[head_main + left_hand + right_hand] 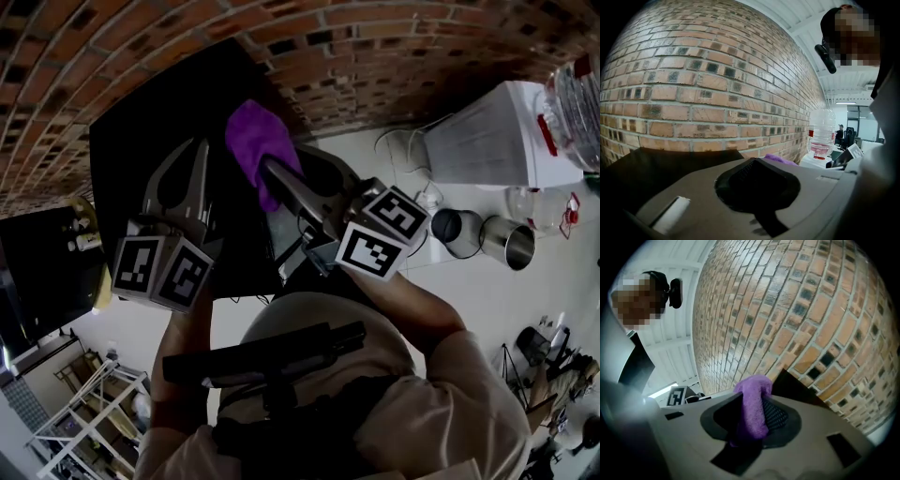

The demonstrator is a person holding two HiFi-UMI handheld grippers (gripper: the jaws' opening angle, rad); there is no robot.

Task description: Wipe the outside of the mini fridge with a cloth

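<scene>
a brick wall (394, 56), with a white water dispenser (483, 141) near it and a steel pot (507, 244) just beside.

Beige shirt (469, 403) — 2 marker cubes (161, 272).

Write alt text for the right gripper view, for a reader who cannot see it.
The right gripper is shut on a bunched purple cloth, which sticks up between its jaws. Behind it a brick wall fills most of the view, and a corner of the black mini fridge shows just past the jaws on the right.
</scene>
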